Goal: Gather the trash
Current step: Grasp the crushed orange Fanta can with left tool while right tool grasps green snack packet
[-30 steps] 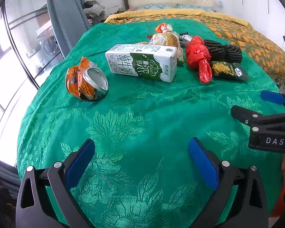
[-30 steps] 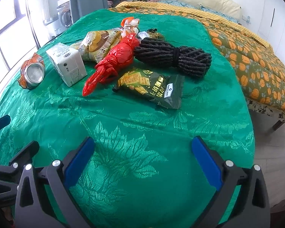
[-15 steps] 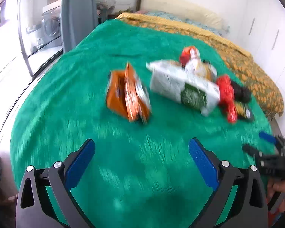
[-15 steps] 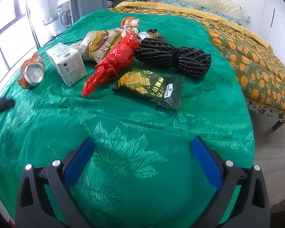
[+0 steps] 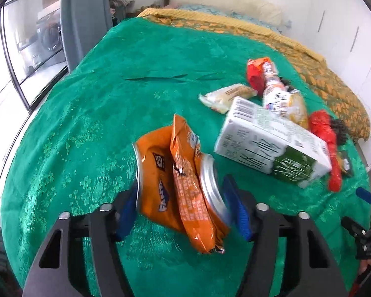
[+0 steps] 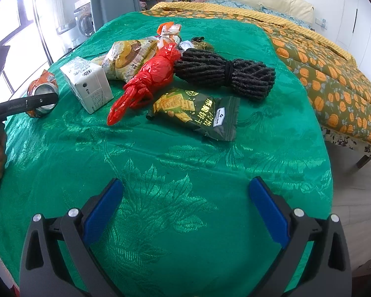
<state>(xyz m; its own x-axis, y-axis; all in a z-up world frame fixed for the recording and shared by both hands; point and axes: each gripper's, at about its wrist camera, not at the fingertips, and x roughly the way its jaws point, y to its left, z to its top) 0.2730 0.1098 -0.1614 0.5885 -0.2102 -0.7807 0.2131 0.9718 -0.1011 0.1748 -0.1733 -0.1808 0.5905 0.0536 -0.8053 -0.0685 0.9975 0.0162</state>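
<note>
A: Left gripper [image 5: 180, 210]?
B: The crushed can [image 5: 178, 185] is being bracketed, pads at both ends, long axis across the jaws; contact is being judged likely.
A: Right gripper [image 6: 185, 210]?
B: Being held wide, empty, well apart from the can.

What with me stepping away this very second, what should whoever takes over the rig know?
Left claw: closed around the crushed can, pads at both ends; whether it is lifted is unclear.
Right claw: open, empty, over the green cloth.
Lying on the cloth: milk carton, red plastic bag, cracker packet, rope bundle, bread bag.
Done: only the can is grasped. No bin in view.
To do: drop off the can, then collect the rest.
</note>
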